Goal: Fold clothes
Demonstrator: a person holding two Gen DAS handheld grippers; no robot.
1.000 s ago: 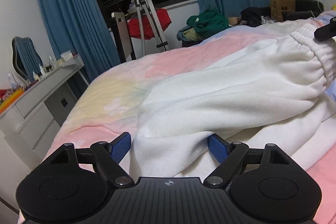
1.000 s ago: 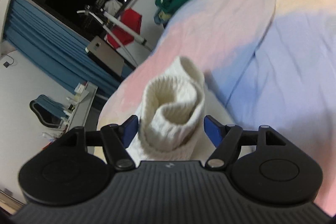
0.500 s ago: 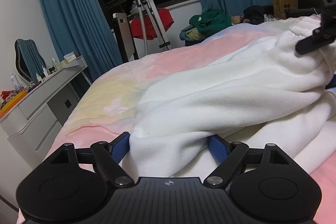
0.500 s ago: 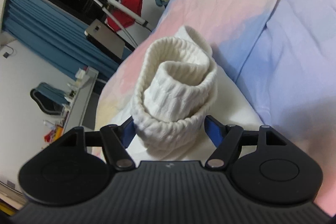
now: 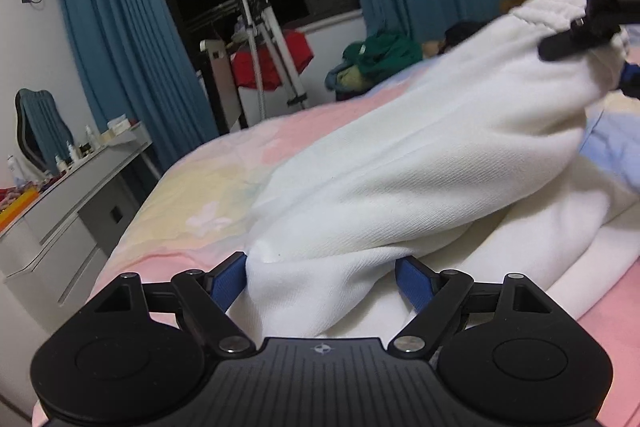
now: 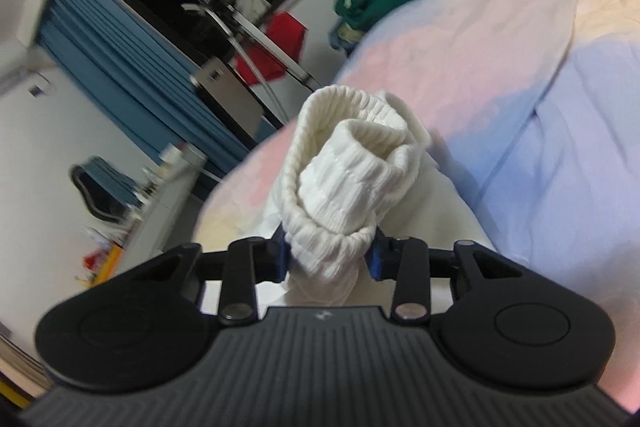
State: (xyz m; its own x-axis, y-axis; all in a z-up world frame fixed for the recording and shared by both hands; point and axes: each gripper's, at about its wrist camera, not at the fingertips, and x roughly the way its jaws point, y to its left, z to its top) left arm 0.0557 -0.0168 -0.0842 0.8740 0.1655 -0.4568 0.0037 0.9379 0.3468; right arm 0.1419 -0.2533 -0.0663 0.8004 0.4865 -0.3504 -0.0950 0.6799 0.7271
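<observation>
White sweatpants [image 5: 400,179] lie bunched on a pastel bedsheet [image 5: 192,203]. My left gripper [image 5: 320,279] stands open with a fold of the pants between its blue fingers [image 5: 226,281]. My right gripper [image 6: 330,253] is shut on the ribbed elastic waistband [image 6: 352,171] and holds it lifted off the bed. It also shows in the left wrist view [image 5: 592,35] at the upper right, pulling the waistband [image 5: 552,11] up.
A white desk with drawers [image 5: 72,203] stands left of the bed. Blue curtains [image 5: 120,59] frame a dark window. A drying rack with a red garment [image 5: 272,63] and a pile of green clothes [image 5: 380,59] sit beyond the bed.
My right gripper has closed on the waistband and lifted it up. My left gripper has stayed open around the same fold.
</observation>
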